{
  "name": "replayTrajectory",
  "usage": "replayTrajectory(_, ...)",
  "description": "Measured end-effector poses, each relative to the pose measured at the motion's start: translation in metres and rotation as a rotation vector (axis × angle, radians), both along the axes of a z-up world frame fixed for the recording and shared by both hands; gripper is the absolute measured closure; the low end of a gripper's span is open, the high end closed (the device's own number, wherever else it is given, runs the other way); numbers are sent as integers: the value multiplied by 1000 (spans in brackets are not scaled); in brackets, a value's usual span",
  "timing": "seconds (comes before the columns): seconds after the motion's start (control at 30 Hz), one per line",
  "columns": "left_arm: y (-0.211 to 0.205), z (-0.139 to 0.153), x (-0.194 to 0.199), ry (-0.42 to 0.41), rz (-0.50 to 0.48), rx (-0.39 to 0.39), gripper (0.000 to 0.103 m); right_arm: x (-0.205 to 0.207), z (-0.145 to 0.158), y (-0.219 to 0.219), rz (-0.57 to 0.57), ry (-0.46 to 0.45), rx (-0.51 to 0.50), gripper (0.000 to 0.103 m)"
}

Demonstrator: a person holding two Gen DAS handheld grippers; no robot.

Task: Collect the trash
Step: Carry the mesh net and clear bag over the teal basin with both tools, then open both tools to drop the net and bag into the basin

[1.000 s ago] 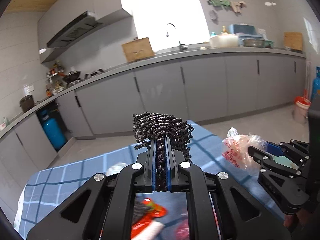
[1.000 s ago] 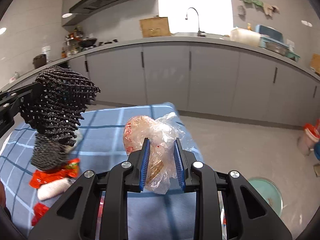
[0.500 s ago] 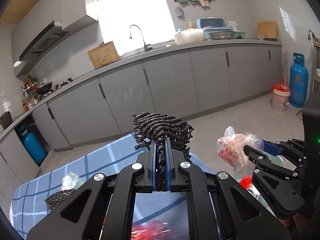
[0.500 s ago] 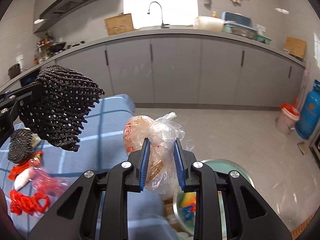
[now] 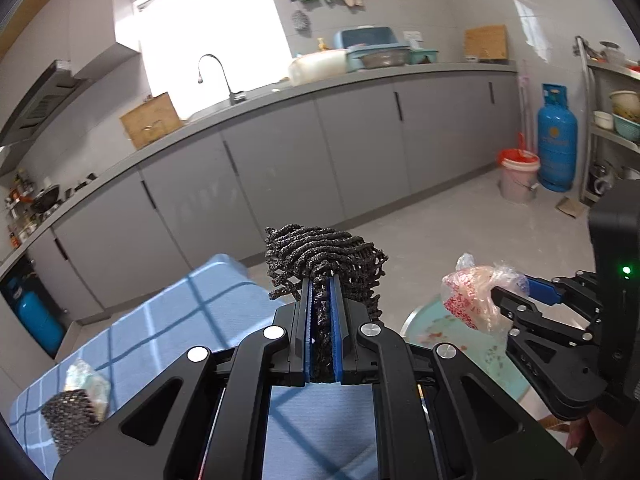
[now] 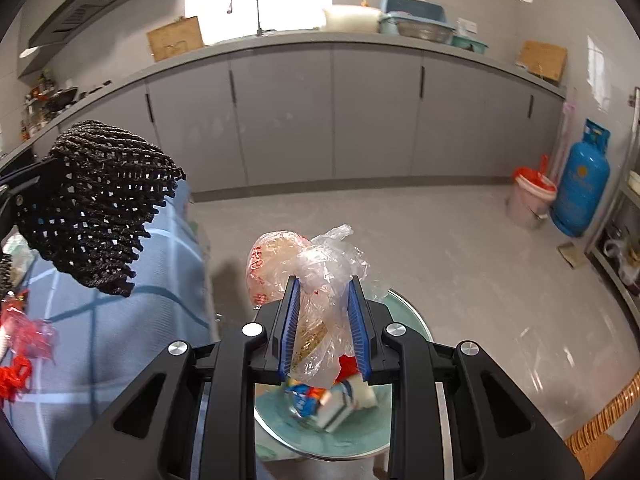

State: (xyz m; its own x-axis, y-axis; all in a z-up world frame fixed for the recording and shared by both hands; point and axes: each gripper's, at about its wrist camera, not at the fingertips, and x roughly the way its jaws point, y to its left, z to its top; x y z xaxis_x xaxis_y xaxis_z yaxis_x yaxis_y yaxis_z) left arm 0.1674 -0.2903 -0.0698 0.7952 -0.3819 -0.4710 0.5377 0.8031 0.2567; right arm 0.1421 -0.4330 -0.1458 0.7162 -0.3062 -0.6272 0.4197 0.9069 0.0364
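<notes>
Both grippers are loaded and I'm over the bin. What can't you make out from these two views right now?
- Bin: right wrist view, most of its opening is hidden by the right gripper and its plastic bag; contents blurred.
- Bin, left wrist view: only an arc of rim shows.
- Table: near part is covered by the left gripper holding the black foam net.
</notes>
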Motion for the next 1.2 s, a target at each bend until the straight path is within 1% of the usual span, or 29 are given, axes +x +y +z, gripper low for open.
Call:
replayTrajectory(0.17, -24, -20, -4, 34, -58, 20, 94, -6, -13, -16, -35, 18, 3, 77)
replayTrajectory(0.4, -50, -44, 0, 87, -119, 40, 94, -9, -29, -35, -63, 37, 12, 77)
replayTrajectory(0.47, -56, -49, 0, 93, -137, 42, 91, -7, -33, -36, -56, 43, 18, 76)
replayTrajectory(0.5, -59, -51, -1, 90, -152, 44, 88, -6, -37, -38, -60, 44, 16, 73)
replayTrajectory(0.53, -61, -54, -2, 85, -158, 47, 68, -6, -40, -40, -64, 44, 21, 71)
replayTrajectory(0.57, -63, -55, -2, 77, -150, 52, 33, -6, -44, -44, -64, 45, 38, 60)
replayTrajectory(0.6, -63, -55, -2, 61, -134, 51, 25, -5, -47, -48, -68, 46, 45, 51)
replayTrajectory(0.63, -61, -56, -2, 40, -122, 45, 25, -5, -50, -50, -79, 53, 42, 51)
replayTrajectory(0.7, -62, -57, -1, 44, -128, 60, 25, -6, -55, -52, -88, 65, 45, 51)
replayTrajectory(0.73, -61, -58, 1, 39, -117, 65, 25, -6, -57, -53, -91, 69, 50, 50)
replayTrajectory(0.8, -58, -57, 4, 42, -107, 67, 24, -9, -58, -53, -97, 71, 46, 45)
replayTrajectory(0.9, -54, -56, 9, 40, -75, 74, 24, -11, -58, -53, -104, 74, 46, 43)
replayTrajectory(0.93, -51, -55, 10, 40, -63, 75, 24, -12, -57, -53, -107, 75, 45, 42)
replayTrajectory(0.97, -49, -53, 11, 41, -50, 75, 20, -14, -57, -53, -108, 75, 47, 40)
replayTrajectory(1.03, -44, -50, 11, 38, -35, 73, 17, -16, -56, -52, -109, 74, 52, 38)
replayTrajectory(1.2, -26, -40, 9, 24, 5, 84, 14, -19, -50, -41, -91, 63, 48, 34)
